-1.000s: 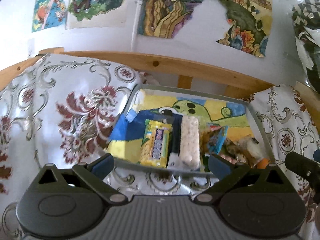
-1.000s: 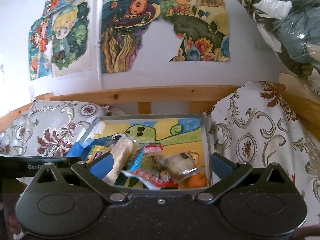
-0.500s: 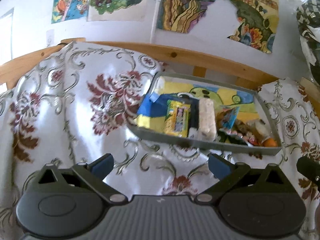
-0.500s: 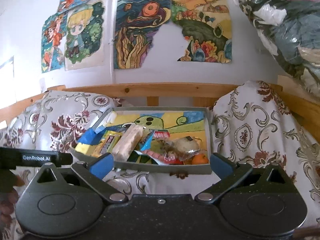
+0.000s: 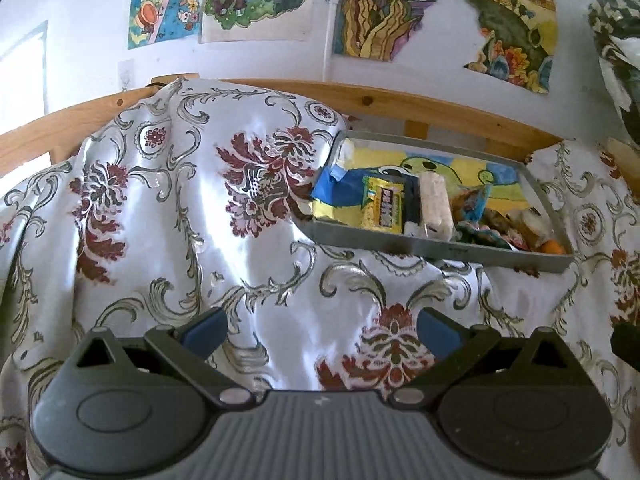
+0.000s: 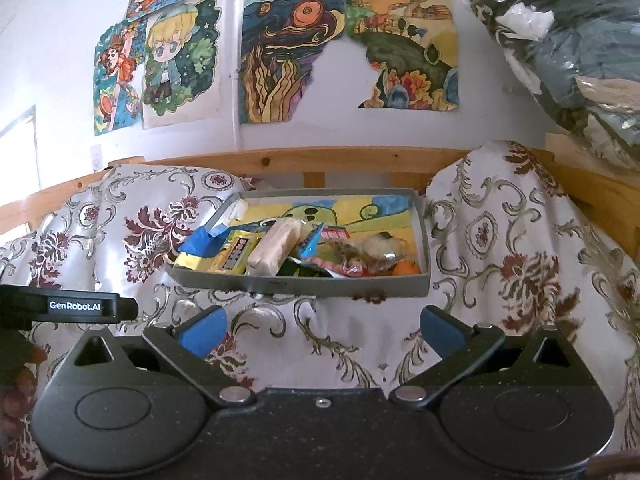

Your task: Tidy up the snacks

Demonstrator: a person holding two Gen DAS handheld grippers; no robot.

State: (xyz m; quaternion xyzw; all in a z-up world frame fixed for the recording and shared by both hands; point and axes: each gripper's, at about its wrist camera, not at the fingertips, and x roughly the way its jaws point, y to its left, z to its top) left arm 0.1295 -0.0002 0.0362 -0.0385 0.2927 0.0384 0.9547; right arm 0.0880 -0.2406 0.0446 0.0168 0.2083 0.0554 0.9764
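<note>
A grey tray (image 5: 436, 246) (image 6: 304, 282) with a painted yellow and blue floor rests on the flowered cloth. Inside lie a yellow snack bar (image 5: 383, 206) (image 6: 237, 254), a pale rice bar (image 5: 435, 206) (image 6: 276, 250), a blue packet (image 6: 312, 242), clear-wrapped snacks (image 6: 360, 258) and an orange sweet (image 6: 406, 268) at the right end. My left gripper (image 5: 320, 330) hangs open, well short of the tray, nothing between its fingers. My right gripper (image 6: 320, 330) is open too, in front of the tray's near wall and apart from it.
The shiny white cloth with dark red flowers (image 5: 180, 200) covers the surface, humped at left and right (image 6: 520, 240). A wooden rail (image 6: 320, 158) runs behind the tray, paintings (image 6: 292, 56) hang on the wall, and a plastic-wrapped bundle (image 6: 568, 40) sits upper right. The left gripper's body (image 6: 68, 306) shows at left.
Both grippers have pulled back from the tray, which now looks smaller and farther off. Both stay open and hold nothing; the snacks in the tray have not moved.
</note>
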